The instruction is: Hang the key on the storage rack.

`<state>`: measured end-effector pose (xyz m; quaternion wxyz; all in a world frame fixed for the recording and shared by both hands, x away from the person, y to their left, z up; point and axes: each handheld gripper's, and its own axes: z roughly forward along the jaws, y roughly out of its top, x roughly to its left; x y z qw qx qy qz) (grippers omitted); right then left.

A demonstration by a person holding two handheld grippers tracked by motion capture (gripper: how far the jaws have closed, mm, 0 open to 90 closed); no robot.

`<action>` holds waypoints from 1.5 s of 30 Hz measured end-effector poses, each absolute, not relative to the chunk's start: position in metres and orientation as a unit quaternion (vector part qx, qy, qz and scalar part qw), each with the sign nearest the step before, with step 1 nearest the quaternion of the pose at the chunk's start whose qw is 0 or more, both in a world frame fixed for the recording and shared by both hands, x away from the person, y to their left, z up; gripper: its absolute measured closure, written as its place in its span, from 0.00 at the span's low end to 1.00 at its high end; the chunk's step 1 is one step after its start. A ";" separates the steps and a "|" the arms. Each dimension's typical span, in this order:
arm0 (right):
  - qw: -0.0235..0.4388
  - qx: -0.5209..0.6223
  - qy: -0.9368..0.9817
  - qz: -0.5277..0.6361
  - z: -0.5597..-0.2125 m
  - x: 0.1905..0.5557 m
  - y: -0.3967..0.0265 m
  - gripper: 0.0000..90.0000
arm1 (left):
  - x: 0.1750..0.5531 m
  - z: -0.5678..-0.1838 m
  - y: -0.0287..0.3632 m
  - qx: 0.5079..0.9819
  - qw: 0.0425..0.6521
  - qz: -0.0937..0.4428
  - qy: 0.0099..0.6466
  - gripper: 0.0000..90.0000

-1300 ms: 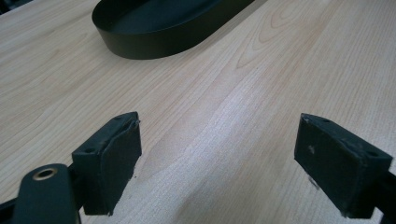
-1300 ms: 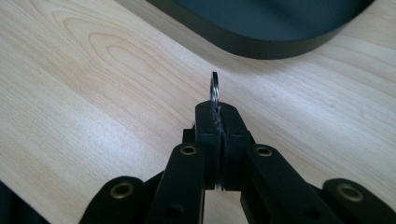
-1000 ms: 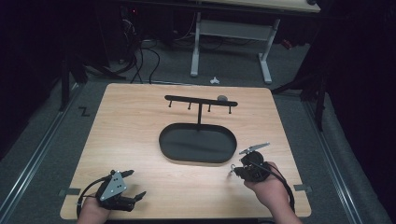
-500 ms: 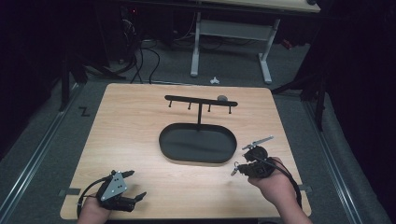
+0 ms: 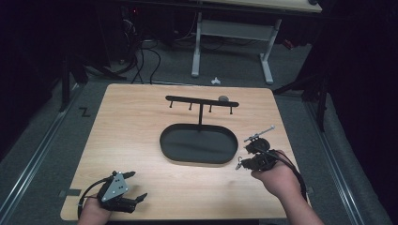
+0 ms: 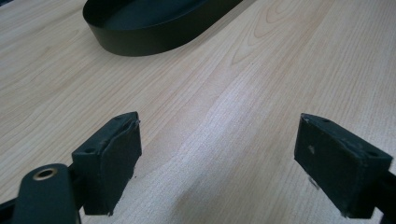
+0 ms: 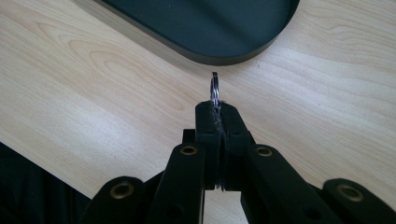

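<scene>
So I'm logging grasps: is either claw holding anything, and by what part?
The right claw pinches a thin silver metal ring edge-on by its lower rim. The left claw is open, holding nothing.

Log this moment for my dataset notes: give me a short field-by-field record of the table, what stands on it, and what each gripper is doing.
surface: wooden table
stand: black stand with an oval tray base and a hook bar on a post
on bar: small grey object, too small to identify
left gripper: jaws wide apart, nothing between them, near the front left corner
right gripper: jaws closed on a thin metal ring, edge-on, just off the tray's right end
ring state: held above the table, not on a hook
</scene>
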<state>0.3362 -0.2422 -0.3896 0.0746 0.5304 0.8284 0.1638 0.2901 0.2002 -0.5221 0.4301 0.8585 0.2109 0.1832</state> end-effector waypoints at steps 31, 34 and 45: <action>0.100 0.534 0.817 0.192 -0.343 0.385 -0.230 0.98 | 0.290 -0.521 0.210 0.845 0.441 0.195 0.232 0.17; 0.104 0.532 0.817 0.196 -0.337 0.391 -0.225 0.98 | 0.289 -0.520 0.211 0.846 0.440 0.195 0.229 0.17; 0.102 0.538 0.809 0.213 -0.319 0.416 -0.220 0.98 | 0.283 -0.521 0.216 0.847 0.438 0.195 0.229 0.17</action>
